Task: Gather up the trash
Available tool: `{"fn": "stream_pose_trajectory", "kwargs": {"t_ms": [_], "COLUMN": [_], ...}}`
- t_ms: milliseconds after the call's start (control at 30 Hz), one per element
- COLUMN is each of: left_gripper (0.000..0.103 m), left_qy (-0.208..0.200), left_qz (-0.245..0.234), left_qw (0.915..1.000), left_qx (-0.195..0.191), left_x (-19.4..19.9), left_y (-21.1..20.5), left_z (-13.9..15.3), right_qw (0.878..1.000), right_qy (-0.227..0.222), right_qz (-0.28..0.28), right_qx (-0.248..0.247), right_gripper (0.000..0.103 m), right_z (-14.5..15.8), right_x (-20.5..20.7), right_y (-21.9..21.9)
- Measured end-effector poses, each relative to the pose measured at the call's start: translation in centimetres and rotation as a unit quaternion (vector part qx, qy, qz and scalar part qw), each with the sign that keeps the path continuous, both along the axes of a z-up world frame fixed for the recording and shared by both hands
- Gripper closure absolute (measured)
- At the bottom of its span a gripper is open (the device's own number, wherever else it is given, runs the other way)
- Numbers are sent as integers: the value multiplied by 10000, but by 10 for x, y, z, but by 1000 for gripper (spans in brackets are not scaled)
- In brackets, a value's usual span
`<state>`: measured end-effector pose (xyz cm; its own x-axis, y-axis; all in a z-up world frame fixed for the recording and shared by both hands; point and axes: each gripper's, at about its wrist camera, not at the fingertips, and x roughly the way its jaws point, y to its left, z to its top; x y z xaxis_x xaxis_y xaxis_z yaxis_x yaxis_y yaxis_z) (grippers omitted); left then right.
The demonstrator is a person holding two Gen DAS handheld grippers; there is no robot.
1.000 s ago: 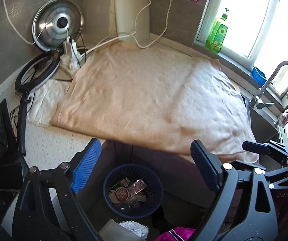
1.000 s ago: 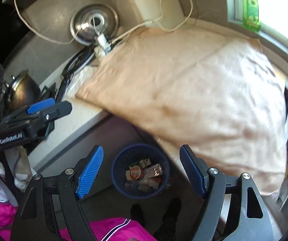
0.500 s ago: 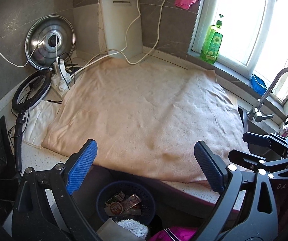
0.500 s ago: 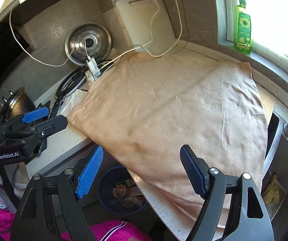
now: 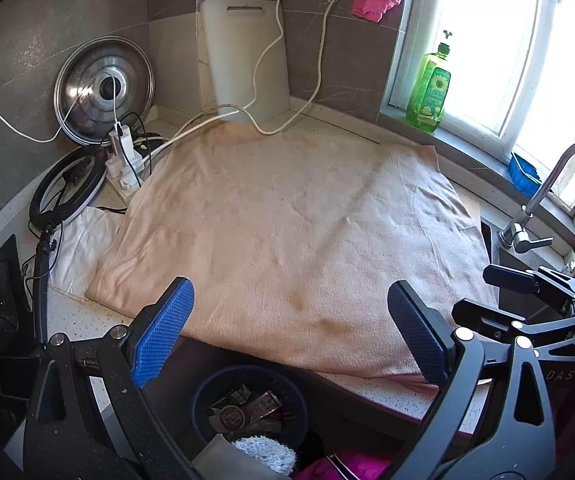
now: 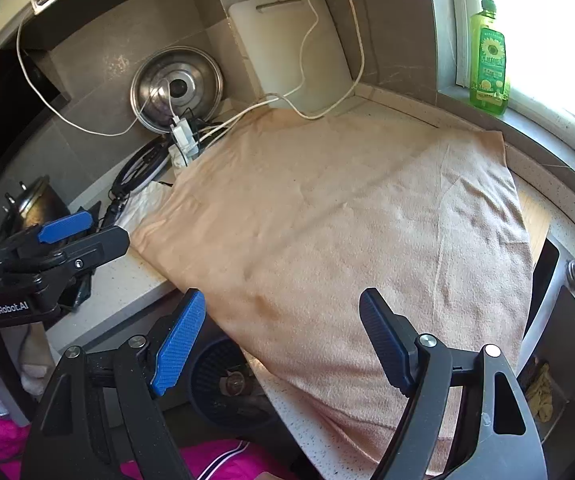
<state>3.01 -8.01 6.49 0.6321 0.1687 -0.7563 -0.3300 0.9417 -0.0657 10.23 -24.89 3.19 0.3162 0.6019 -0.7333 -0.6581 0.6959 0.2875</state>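
A dark blue trash basket (image 5: 207,396) stands on the floor below the counter edge, with wrappers (image 5: 247,410) inside; it also shows in the right wrist view (image 6: 211,364), half hidden under the counter. My left gripper (image 5: 291,332) is open and empty above the counter's front edge. My right gripper (image 6: 283,336) is open and empty, also over the front edge. The right gripper shows at the right of the left wrist view (image 5: 527,300), and the left gripper at the left of the right wrist view (image 6: 55,248). A beige towel (image 5: 295,232) covers the counter; no trash shows on it.
At the back stand a steel pot lid (image 5: 103,88), a white cutting board (image 5: 243,60), a power strip with cables (image 5: 123,160) and a ring light (image 5: 67,188). A green soap bottle (image 5: 427,88) is on the sill. A faucet (image 5: 543,200) and sink are at right.
Both grippers have lifted and tilted up from over the basket toward the counter. The basket has slid to the bottom of both views. Both stay open and empty.
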Motion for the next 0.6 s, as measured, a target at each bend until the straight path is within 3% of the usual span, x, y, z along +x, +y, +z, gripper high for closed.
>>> {"fn": "stream_pose_trajectory", "kwargs": {"t_ms": [600], "left_gripper": [3], "left_qy": [9], "left_qz": [51], "left_qw": [10000], "left_qx": [17], "left_x": [3], "left_y": [-1], "left_z": [3], "right_qw": [10000], "right_qy": [-22], "right_qz": [23], "right_qx": [69], "right_gripper": [24], "right_z": [4], "right_x": [5], "right_y": [-2]}}
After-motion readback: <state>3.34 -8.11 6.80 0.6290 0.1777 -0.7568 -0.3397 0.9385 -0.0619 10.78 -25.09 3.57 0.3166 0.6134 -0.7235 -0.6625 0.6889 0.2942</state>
